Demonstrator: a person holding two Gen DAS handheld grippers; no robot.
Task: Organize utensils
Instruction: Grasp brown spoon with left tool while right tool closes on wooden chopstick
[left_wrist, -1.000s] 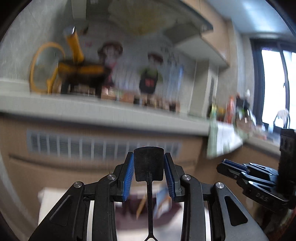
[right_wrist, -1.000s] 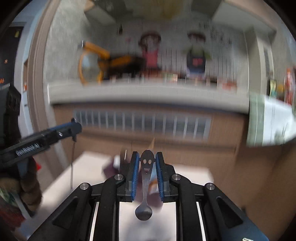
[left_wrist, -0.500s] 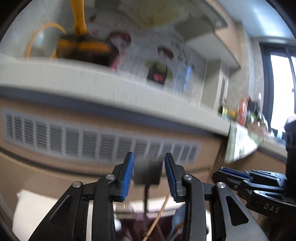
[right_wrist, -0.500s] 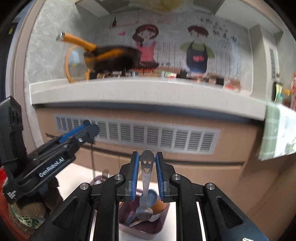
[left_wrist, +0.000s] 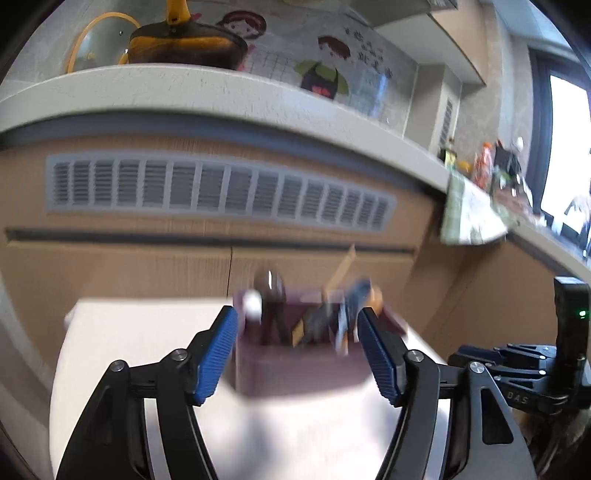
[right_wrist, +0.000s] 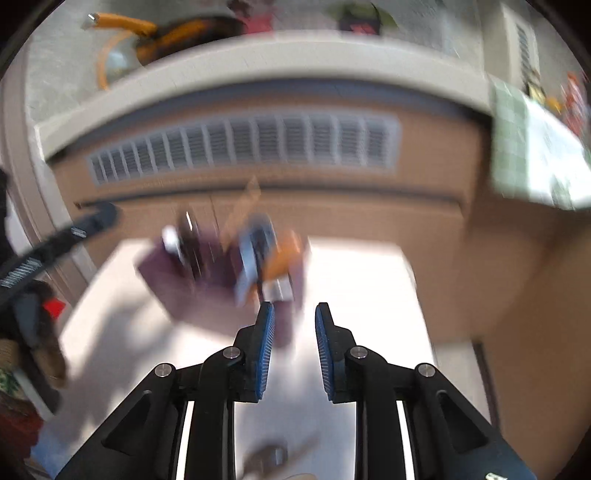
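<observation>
While its blue fingers (left_wrist: 218, 350) spread wider with nothing between them, the left gripper (left_wrist: 295, 350) frames the purple utensil holder (left_wrist: 295, 365) standing on the white bench (left_wrist: 140, 332), with blurred utensils (left_wrist: 332, 314) sticking up out of it. The right gripper (right_wrist: 293, 350) is also opening, its fingers (right_wrist: 264, 350) apart and bare, low over the bench just right of the holder. Beyond runs a brown cabinet front with a grey vent (left_wrist: 221, 192).

left hand-held gripper (left_wrist: 297, 350) jaws opening wide, empty, right hand-held gripper (right_wrist: 294, 350) opening, empty
</observation>
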